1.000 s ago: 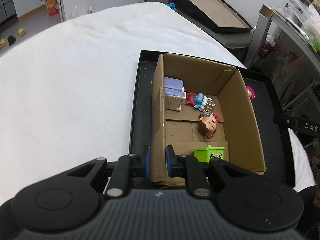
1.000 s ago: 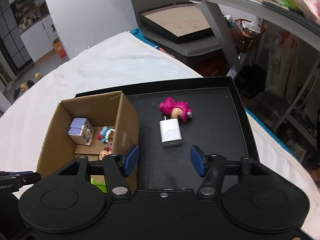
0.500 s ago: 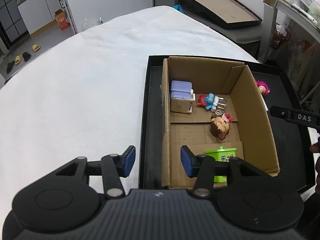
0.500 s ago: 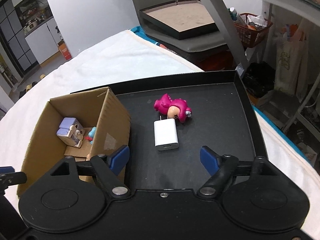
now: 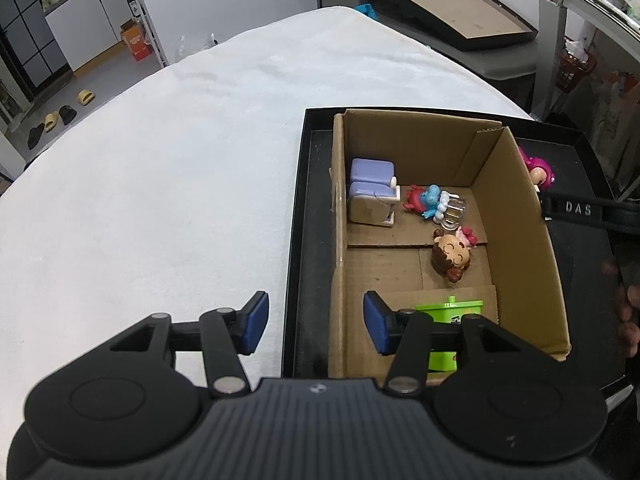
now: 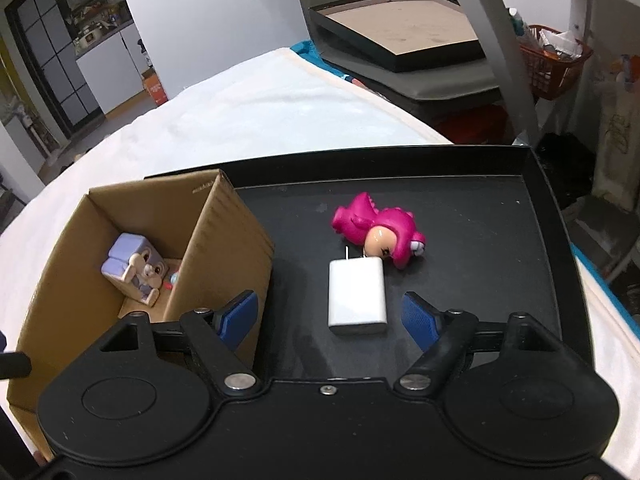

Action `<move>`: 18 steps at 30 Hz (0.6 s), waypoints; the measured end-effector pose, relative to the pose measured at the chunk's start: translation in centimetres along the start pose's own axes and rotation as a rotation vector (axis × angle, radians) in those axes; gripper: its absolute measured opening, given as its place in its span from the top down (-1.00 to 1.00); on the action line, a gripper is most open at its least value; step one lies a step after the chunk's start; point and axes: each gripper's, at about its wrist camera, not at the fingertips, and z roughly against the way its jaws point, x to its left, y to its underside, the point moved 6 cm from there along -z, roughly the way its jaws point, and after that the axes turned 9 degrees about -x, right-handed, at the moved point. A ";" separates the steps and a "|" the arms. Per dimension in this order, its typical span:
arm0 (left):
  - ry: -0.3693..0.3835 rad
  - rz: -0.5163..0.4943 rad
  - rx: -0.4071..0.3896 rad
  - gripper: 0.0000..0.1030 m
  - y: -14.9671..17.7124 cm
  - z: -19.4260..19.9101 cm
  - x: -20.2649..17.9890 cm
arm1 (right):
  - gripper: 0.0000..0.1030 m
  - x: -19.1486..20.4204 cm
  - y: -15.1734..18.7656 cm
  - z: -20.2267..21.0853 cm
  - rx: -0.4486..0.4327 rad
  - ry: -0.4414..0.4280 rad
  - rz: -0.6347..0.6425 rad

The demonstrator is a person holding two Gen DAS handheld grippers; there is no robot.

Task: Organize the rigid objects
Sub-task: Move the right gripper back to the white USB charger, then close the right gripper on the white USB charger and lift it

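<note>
Charger (image 6: 357,298), white, lies flat on the black tray (image 6: 480,208), touching the pink figure (image 6: 378,232), beside the cardboard box (image 6: 224,240). Right tool (image 6: 330,316) released, jaws straddling it untouched; left tool (image 5: 312,322) released, straddling the box's wall.

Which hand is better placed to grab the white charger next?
Right. The right gripper is open and lined up on the white charger on the black tray; the left gripper straddles the cardboard box wall.
</note>
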 end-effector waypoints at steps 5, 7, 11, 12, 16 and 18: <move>-0.012 -0.007 0.003 0.01 0.0 -0.1 -0.2 | -0.46 -0.8 -0.5 -0.7 0.000 0.008 -0.043; -0.012 -0.006 0.003 0.01 0.0 -0.1 -0.2 | -0.40 -1.0 -0.5 -1.1 0.008 0.004 -0.042; -0.016 -0.004 0.000 0.01 0.0 0.0 -0.2 | -0.32 -2.0 -0.2 -1.4 0.018 0.021 -0.038; -0.015 -0.004 0.000 0.01 0.0 0.0 -0.2 | -0.32 -2.3 -0.1 -1.5 0.024 0.025 -0.037; -0.015 -0.009 0.002 0.01 0.0 -0.1 -0.3 | -0.32 -1.8 0.6 -1.8 0.044 0.006 0.012; -0.014 -0.010 0.001 0.01 0.0 -0.1 -0.2 | -0.32 -1.2 0.8 -2.0 0.045 -0.007 0.038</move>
